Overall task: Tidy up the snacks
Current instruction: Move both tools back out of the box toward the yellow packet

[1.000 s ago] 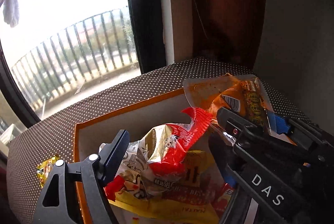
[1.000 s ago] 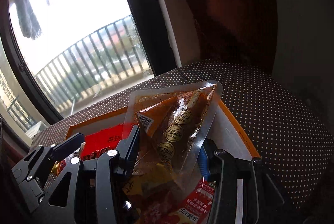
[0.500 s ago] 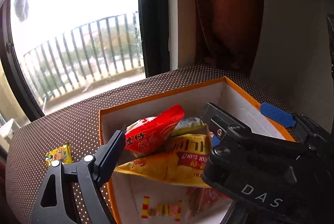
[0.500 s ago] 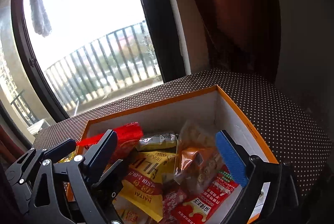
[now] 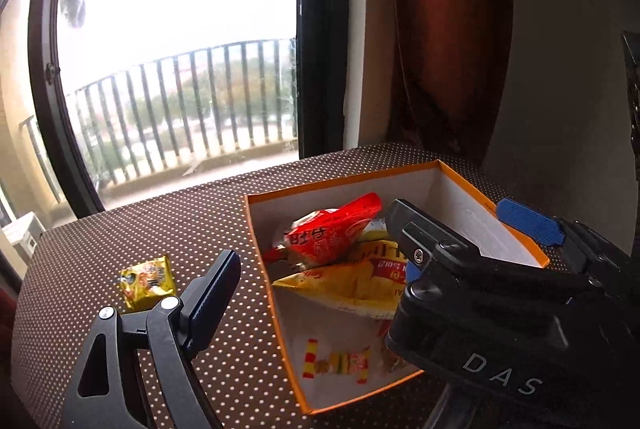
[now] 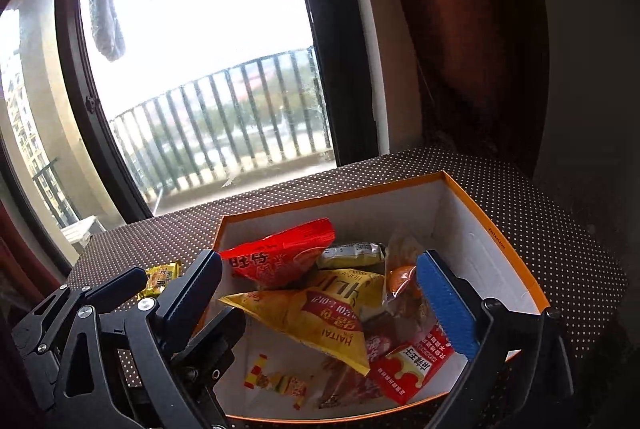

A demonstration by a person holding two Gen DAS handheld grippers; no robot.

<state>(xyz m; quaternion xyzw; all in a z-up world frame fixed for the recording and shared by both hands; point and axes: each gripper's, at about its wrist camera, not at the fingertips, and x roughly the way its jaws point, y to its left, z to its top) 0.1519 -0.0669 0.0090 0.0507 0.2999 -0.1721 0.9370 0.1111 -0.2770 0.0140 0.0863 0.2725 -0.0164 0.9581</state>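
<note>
An orange-rimmed white box (image 5: 472,189) (image 6: 496,233) stands on the dotted brown table and holds several snack packs: a red pack (image 5: 332,233) (image 6: 280,257), a yellow pack (image 5: 352,281) (image 6: 320,313), and a clear orange pouch (image 6: 400,281). A small yellow snack pack (image 5: 148,281) (image 6: 160,279) lies on the table left of the box. My left gripper (image 5: 316,261) is open and empty above the box's left wall. My right gripper (image 6: 320,289) is open and empty above the box.
The dotted brown table (image 5: 120,229) ends at a large window with a balcony railing (image 5: 180,117) behind. A brown curtain (image 5: 448,49) and a wall stand at the back right. The right gripper's body (image 5: 500,309) fills the left wrist view's lower right.
Both grippers let go of their snack packs into the box, opened, and pulled back and up. The red pack and the orange pouch now lie in the box.
</note>
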